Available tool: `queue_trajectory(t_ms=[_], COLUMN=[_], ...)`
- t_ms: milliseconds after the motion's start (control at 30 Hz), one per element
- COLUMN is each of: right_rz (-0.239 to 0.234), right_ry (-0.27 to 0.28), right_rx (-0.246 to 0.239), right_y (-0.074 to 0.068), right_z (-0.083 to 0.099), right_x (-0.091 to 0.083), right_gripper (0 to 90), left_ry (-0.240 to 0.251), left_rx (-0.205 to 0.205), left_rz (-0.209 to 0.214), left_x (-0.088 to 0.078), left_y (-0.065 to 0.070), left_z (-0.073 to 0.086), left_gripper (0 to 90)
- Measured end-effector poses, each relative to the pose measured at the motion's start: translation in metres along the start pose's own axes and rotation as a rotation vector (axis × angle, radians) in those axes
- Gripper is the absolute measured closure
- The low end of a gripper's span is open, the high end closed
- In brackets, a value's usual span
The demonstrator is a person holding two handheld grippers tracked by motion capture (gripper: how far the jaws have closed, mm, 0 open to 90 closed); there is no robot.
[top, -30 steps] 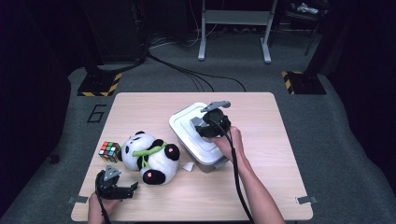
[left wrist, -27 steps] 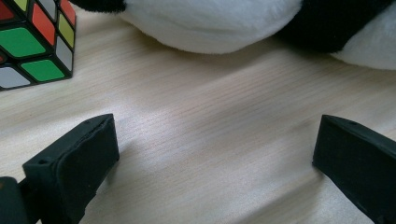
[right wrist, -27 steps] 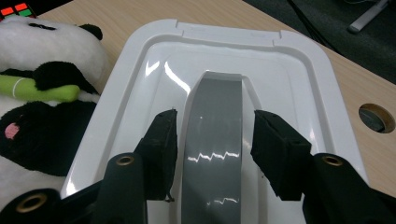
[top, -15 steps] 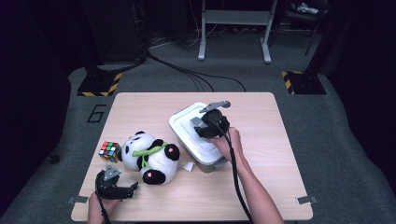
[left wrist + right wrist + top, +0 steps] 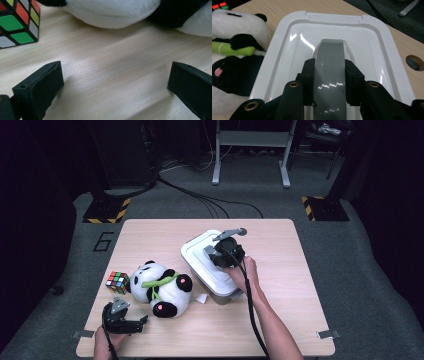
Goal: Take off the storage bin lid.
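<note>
Right tongs [image 5: 329, 75] just closed, clamped on grey handle [image 5: 329, 62] of white box lid [image 5: 284, 50]; left tongs [image 5: 115, 82] agape nr panda [image 5: 160, 287].

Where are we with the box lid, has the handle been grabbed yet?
Grip done: the right gripper has just closed on the grey handle of the white lid. The lid is not yet lifted off the box. The left gripper waits open by the panda.

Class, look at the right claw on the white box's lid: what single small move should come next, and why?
Probably a short straight lift. The right claw has just closed, and its pads press both sides of the grey handle on the white lid, which still sits on its box. The left claw rests open by the panda, so nothing steadies the box.
</note>
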State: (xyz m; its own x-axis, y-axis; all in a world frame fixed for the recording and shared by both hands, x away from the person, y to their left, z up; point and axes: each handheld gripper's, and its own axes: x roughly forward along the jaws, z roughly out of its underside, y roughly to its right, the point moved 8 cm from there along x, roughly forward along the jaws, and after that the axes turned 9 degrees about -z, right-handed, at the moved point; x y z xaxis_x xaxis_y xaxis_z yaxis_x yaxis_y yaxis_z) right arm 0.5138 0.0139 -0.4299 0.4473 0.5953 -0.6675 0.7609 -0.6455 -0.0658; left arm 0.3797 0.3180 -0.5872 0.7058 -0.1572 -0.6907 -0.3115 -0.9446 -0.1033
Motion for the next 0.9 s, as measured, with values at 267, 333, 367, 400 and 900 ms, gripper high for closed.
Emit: queue_trajectory(t_ms=[267,333,367,400,900], right_rz=[-0.001,-0.001,0.001,0.003,0.036], right_ry=[0.041,0.038,0.041,0.041,0.097], right_rx=[-0.001,-0.011,-0.004,-0.010,0.010], right_y=[-0.004,-0.003,-0.003,-0.003,0.016], right_z=[-0.009,-0.010,-0.011,-0.012,-0.014], right_x=[-0.011,-0.016,-0.018,-0.020,-0.051], right_gripper=[66.2,66.2,66.2,66.2,66.2], left_ry=[0.000,0.000,0.002,0.000,0.001], left_rx=[0.001,0.000,0.000,0.000,0.001], left_rz=[0.000,0.001,-0.001,0.001,0.000], left_x=[0.000,0.000,0.000,0.000,0.000], left_y=[0.000,0.000,0.000,0.000,0.000], left_z=[0.000,0.000,0.000,0.000,0.000], left_gripper=[0.0,0.0,0.0,0.0,0.0])
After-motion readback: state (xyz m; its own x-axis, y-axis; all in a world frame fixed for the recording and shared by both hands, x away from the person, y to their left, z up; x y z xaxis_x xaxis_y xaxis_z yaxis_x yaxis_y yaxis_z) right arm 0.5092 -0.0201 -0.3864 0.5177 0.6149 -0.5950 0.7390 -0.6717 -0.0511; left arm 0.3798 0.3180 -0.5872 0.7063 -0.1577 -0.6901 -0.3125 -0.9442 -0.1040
